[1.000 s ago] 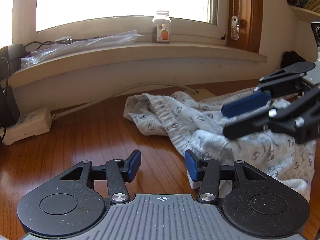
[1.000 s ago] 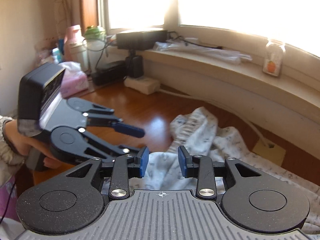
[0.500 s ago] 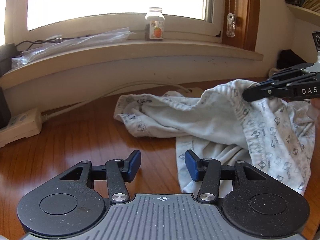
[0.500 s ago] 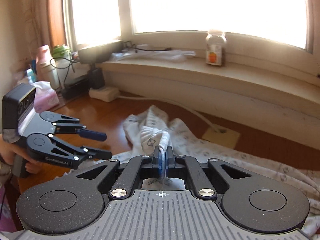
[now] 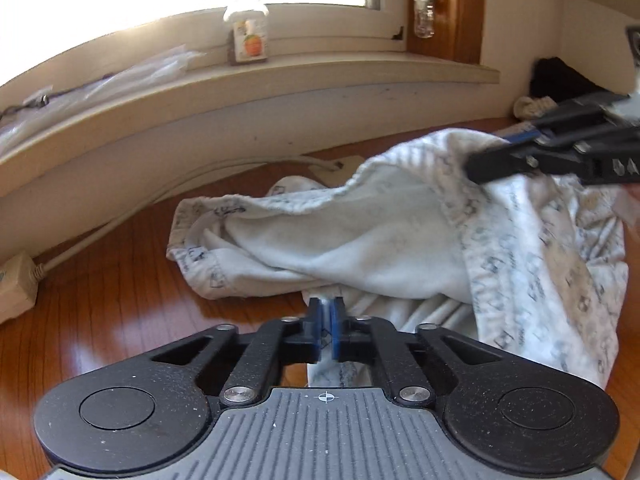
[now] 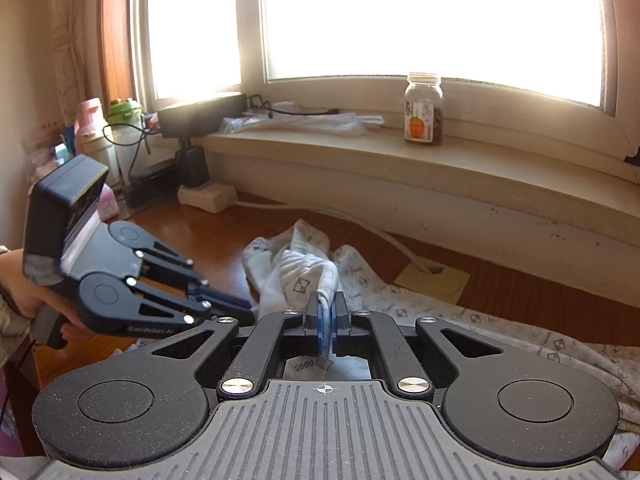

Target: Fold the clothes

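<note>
A white garment [image 5: 360,232] printed with small grey squares lies crumpled on the wooden table [image 5: 120,320]. My left gripper [image 5: 326,322] is at its near edge; the jaws are closing, and a fold of the cloth is pinched between the blue pads. In the right wrist view this gripper [image 6: 240,304] comes in from the left, held by a person's hand [image 6: 24,292]. My right gripper [image 6: 326,320] is shut on another fold of the garment [image 6: 304,276] and holds it raised. From the left wrist view it [image 5: 476,164] reaches in at the right, with cloth draping below.
A jar [image 5: 248,32] with an orange label stands on the window sill, beside plastic bags [image 6: 304,120]. A power strip [image 6: 206,196] and its white cable [image 5: 120,216] lie at the table's back. Bottles and boxes crowd the far left corner [image 6: 120,128].
My left gripper moved up to the garment's near edge and closed from wide open onto the cloth. The right gripper closed on a fold and lifted it, then held still.
</note>
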